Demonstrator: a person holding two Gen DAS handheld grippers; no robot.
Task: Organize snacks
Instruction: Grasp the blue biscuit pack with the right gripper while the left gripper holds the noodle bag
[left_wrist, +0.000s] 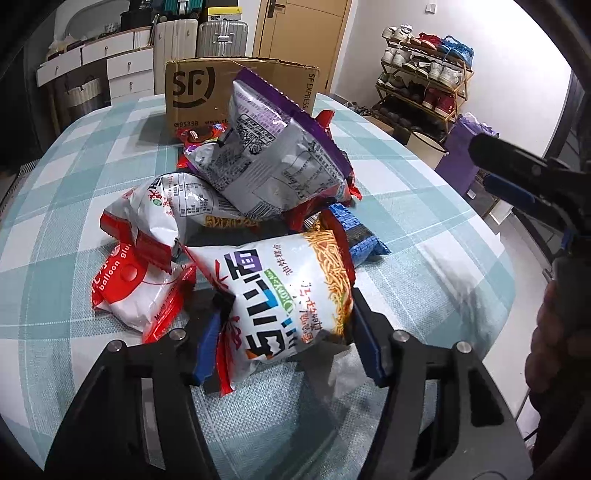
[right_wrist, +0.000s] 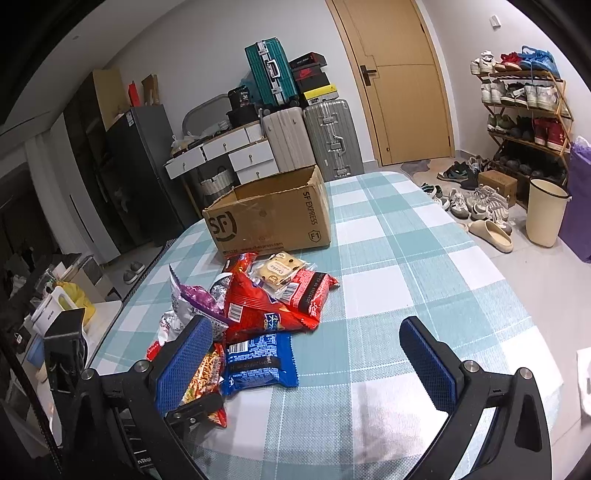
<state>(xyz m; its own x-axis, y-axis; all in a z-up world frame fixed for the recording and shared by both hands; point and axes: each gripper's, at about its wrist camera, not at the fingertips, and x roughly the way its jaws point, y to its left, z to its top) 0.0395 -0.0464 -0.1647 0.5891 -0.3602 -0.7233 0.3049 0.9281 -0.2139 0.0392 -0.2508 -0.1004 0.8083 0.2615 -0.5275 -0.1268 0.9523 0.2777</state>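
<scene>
A pile of snack bags lies on the checked tablecloth (left_wrist: 424, 229). My left gripper (left_wrist: 288, 343) has its blue pads on both sides of a white noodle snack bag (left_wrist: 280, 291) at the near end of the pile, closed on it. Behind it lie a red-and-white balloon-gum bag (left_wrist: 136, 291), a white-red bag (left_wrist: 166, 210) and a large silver-purple bag (left_wrist: 273, 158). My right gripper (right_wrist: 306, 365) is open and empty above the table, right of a blue packet (right_wrist: 260, 363) and a red bag (right_wrist: 266, 306). An open SF cardboard box (right_wrist: 273, 218) stands behind the pile.
Suitcases (right_wrist: 325, 136) and white drawers (right_wrist: 236, 147) stand beyond the table's far edge. A shoe rack (right_wrist: 528, 107), loose shoes and a cream bin (right_wrist: 545, 212) are on the floor to the right. My right gripper also shows in the left wrist view (left_wrist: 517, 184).
</scene>
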